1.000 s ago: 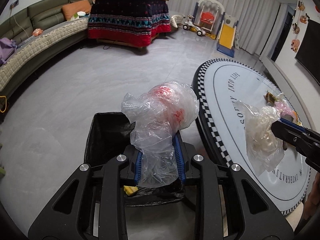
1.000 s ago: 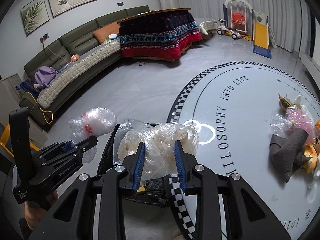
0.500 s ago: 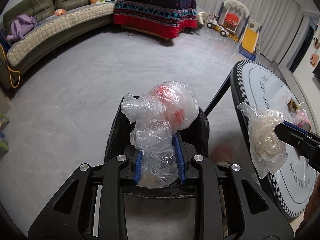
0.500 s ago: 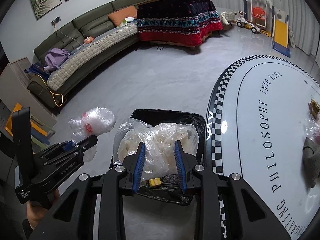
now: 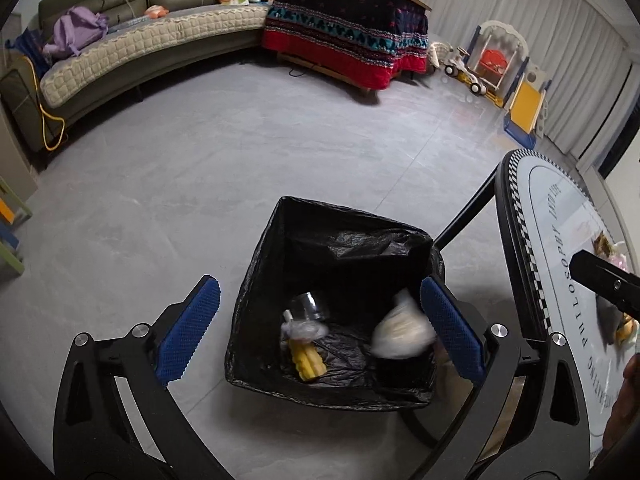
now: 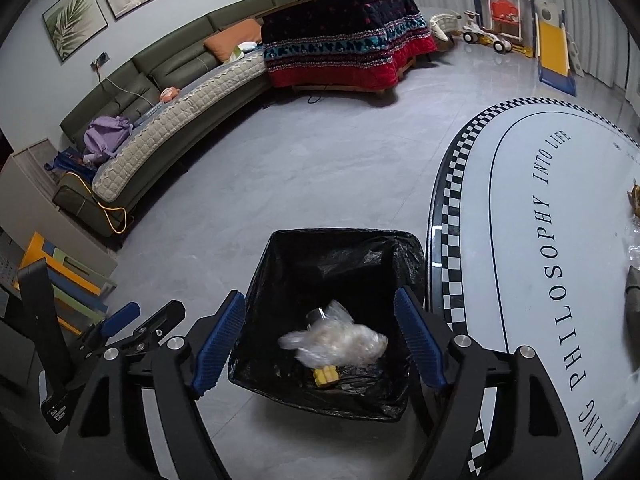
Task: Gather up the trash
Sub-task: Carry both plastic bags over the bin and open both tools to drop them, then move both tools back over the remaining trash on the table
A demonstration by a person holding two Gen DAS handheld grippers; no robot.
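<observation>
A bin with a black liner (image 5: 352, 216) stands on the floor under both grippers. My left gripper (image 5: 318, 292) is opening, its jaws spread wide, with nothing between the blue pads (image 5: 188, 332). A crumpled clear bag (image 5: 304, 320) lies in the bin on a yellow scrap (image 5: 308, 364). Beside it a whitish bag (image 5: 400, 334) is blurred, falling. In the right wrist view my right gripper (image 6: 320, 302) is opening too, empty above the bin (image 6: 340, 234), with the whitish bag (image 6: 336, 344) blurred below it.
A round white table with a checkered rim (image 6: 452, 208) stands right of the bin; some trash (image 5: 604, 244) and a grey cloth (image 6: 634, 292) lie on it. Farther off are a green sofa (image 6: 180, 72), a quilt-covered table (image 6: 348, 44) and children's toys (image 6: 508, 12).
Both grippers opened and let go of their plastic bags, which dropped into the bin. Both hands moved over the bin and sank a little.
</observation>
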